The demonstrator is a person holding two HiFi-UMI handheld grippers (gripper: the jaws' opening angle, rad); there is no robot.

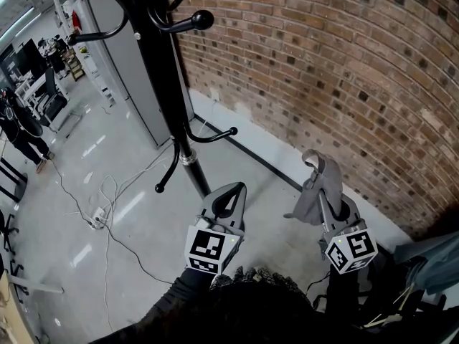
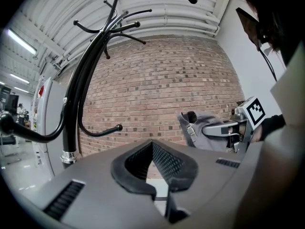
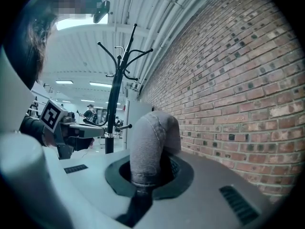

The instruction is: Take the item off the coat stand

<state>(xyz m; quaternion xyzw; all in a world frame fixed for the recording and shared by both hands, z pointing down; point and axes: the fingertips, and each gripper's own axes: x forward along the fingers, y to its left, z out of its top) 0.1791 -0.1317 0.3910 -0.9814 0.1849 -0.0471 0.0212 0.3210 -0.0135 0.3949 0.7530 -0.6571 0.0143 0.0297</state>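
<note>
The black coat stand [image 1: 161,70] rises at the left of the head view with its curved hooks bare. A grey fabric cap [image 1: 315,188] hangs well to the right of the stand, near the brick wall, and my right gripper [image 1: 326,196] is shut on it. In the right gripper view the cap [image 3: 152,137] arches up out of the closed jaws of the right gripper [image 3: 147,168], with the stand [image 3: 113,109] far behind. My left gripper [image 1: 231,188] is shut and holds nothing, just right of the stand's pole. In the left gripper view the cap [image 2: 205,128] shows at the right.
A brick wall [image 1: 344,63] runs along the right. A grey cabinet [image 1: 122,63] stands behind the stand. Cables and a power strip [image 1: 97,217] lie on the floor at the left. A person [image 1: 18,127] stands far left. Clothing [image 1: 430,260] hangs at the bottom right.
</note>
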